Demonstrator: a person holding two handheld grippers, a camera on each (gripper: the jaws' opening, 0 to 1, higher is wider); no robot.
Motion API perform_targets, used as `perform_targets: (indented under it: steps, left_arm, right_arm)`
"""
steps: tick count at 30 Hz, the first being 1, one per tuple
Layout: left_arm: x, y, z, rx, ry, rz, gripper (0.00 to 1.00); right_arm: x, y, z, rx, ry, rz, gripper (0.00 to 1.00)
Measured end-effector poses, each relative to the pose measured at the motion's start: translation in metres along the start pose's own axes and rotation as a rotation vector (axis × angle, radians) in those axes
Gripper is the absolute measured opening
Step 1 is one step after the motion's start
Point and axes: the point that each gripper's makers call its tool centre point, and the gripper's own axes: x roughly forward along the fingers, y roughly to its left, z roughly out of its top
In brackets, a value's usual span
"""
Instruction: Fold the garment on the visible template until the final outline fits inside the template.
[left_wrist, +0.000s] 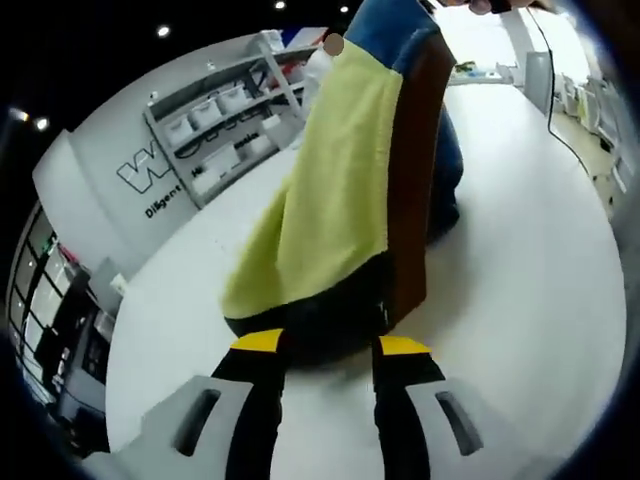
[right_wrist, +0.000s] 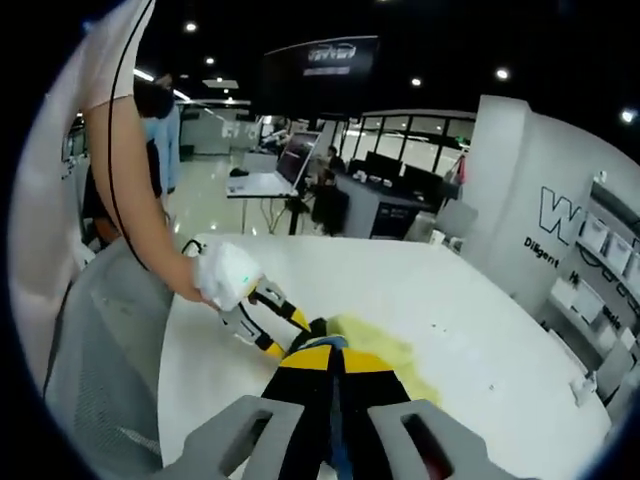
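Observation:
The garment (left_wrist: 340, 190), with yellow-green, brown, blue and black panels, stretches from my left gripper (left_wrist: 330, 345) away across the white table (left_wrist: 520, 260). Its black end lies between the left jaws, which stand apart. In the right gripper view a gloved hand (right_wrist: 225, 275) holds the left gripper (right_wrist: 280, 328) at the garment's edge. My right gripper (right_wrist: 336, 362) has its yellow tips pressed together on the garment (right_wrist: 395, 352), with a blue strip of cloth showing between the jaws. The yellow-green part spreads on the table (right_wrist: 480, 320) just beyond them.
A shelf rack with white bins (left_wrist: 220, 120) stands by a lettered wall beyond the table. A dark cable (left_wrist: 560, 100) runs over the table's far side. A grey mesh chair (right_wrist: 100, 340) sits at the table's edge beside a person's arm (right_wrist: 135, 190). Desks with monitors (right_wrist: 300, 160) stand further back.

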Motion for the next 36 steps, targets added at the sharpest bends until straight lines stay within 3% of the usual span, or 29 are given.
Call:
perform_targets:
  steps: [8,10,11,12,14,15,17,19,22,24,27,28,32,36]
  left_arm:
    - [-0.003,0.014,0.023,-0.012,-0.066,0.024,0.14]
    - [-0.002,0.009,0.021,-0.034,-0.054,0.005,0.11]
    - [-0.001,0.001,0.013,-0.052,-0.024,-0.03,0.15]
    - [-0.001,0.001,0.008,-0.055,-0.005,-0.023,0.22]
    - [-0.007,-0.007,0.008,-0.137,-0.032,-0.034,0.21]
    - [-0.009,-0.017,0.006,-0.138,-0.022,-0.061,0.22]
    - [-0.013,-0.03,0.0,-0.053,0.008,-0.076,0.3]
    - [-0.016,-0.03,-0.005,0.063,0.045,-0.039,0.35]
    - [-0.014,-0.031,-0.006,0.101,0.049,-0.009,0.52]
    - [-0.013,-0.026,-0.004,0.152,0.059,0.02,0.52]
    - [-0.009,-0.024,-0.001,0.161,0.062,0.04,0.57]
    - [-0.009,-0.018,0.003,0.203,0.069,0.065,0.57]
    - [-0.005,-0.015,0.011,0.181,0.058,0.08,0.58]
    - [-0.002,-0.013,0.012,0.149,0.065,0.088,0.51]
  right_arm:
    - [-0.007,-0.015,0.003,0.013,-0.011,-0.029,0.0]
    - [-0.007,-0.017,0.003,0.022,-0.011,-0.032,0.0]
    - [-0.007,-0.018,0.004,0.025,-0.013,-0.034,0.0]
    - [-0.007,-0.018,0.005,0.024,-0.013,-0.036,0.0]
    - [-0.008,-0.02,0.007,0.022,-0.015,-0.043,0.0]
    - [-0.008,-0.021,0.01,0.024,-0.021,-0.045,0.0]
    - [-0.008,-0.023,0.011,0.019,-0.024,-0.049,0.0]
    - [-0.008,-0.024,0.013,0.02,-0.026,-0.05,0.0]
    - [-0.01,-0.024,0.019,0.022,-0.036,-0.048,0.0]
    - [-0.01,-0.024,0.025,0.021,-0.044,-0.045,0.0]
    - [-0.01,-0.024,0.034,0.021,-0.059,-0.038,0.0]
    - [-0.01,-0.024,0.038,0.023,-0.064,-0.035,0.0]
    - [-0.009,-0.025,0.048,0.029,-0.082,-0.031,0.0]
    - [-0.009,-0.026,0.056,0.034,-0.097,-0.029,0.0]
